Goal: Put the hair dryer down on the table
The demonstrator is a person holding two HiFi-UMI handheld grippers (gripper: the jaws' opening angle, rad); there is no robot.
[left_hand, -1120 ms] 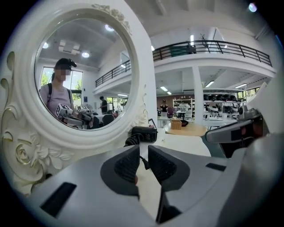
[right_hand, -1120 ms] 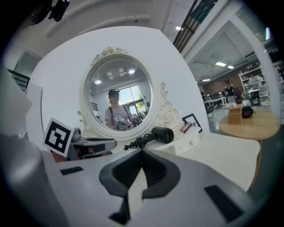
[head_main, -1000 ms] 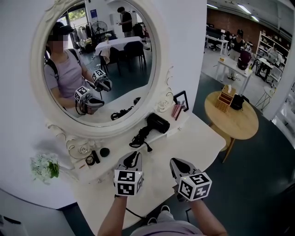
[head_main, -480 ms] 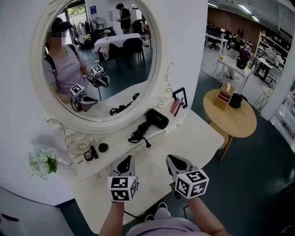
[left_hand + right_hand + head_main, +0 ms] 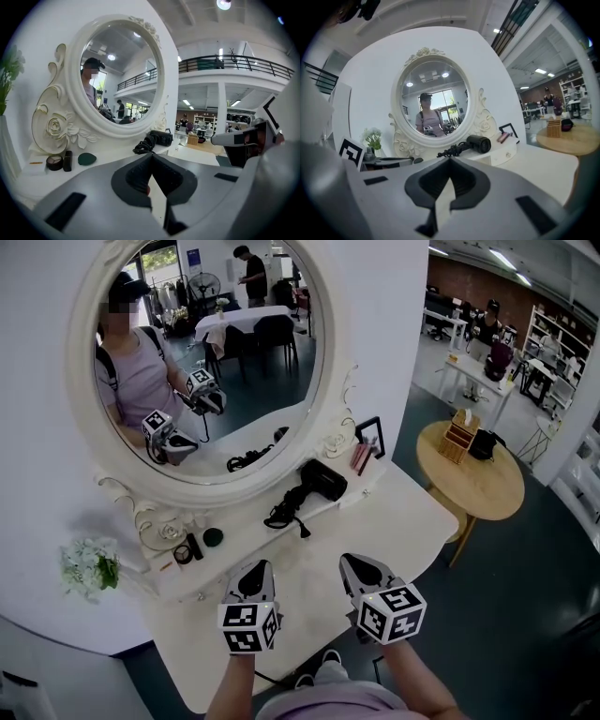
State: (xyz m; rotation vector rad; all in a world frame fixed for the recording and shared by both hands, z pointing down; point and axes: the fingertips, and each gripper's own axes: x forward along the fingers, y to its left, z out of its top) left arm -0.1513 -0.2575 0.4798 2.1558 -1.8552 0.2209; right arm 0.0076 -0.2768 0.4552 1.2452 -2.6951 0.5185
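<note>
The black hair dryer point(image 5: 322, 481) lies on the raised white shelf point(image 5: 246, 535) under the mirror, with its coiled cord point(image 5: 281, 515) bunched to its left. It also shows in the left gripper view as the hair dryer point(image 5: 161, 138) and in the right gripper view as the hair dryer point(image 5: 479, 144). My left gripper point(image 5: 255, 569) hovers over the white table point(image 5: 384, 521), shut and empty. My right gripper point(image 5: 352, 564) is beside it, also shut with nothing held. Both point toward the shelf and stay well short of the dryer. Each gripper's own view shows the pads meeting: left gripper point(image 5: 151, 157), right gripper point(image 5: 450, 161).
An oval white mirror point(image 5: 202, 362) rises behind the shelf. Small makeup items point(image 5: 187, 551), a green sponge point(image 5: 213, 537), a black frame point(image 5: 368, 440) and pink tubes point(image 5: 361, 457) sit on the shelf. White flowers point(image 5: 91, 568) stand at left. A round wooden table point(image 5: 478, 486) stands at right.
Both grippers have drawn back slightly toward me and lower in the view. The small gap between the left jaws has closed. The hair dryer has not moved.
</note>
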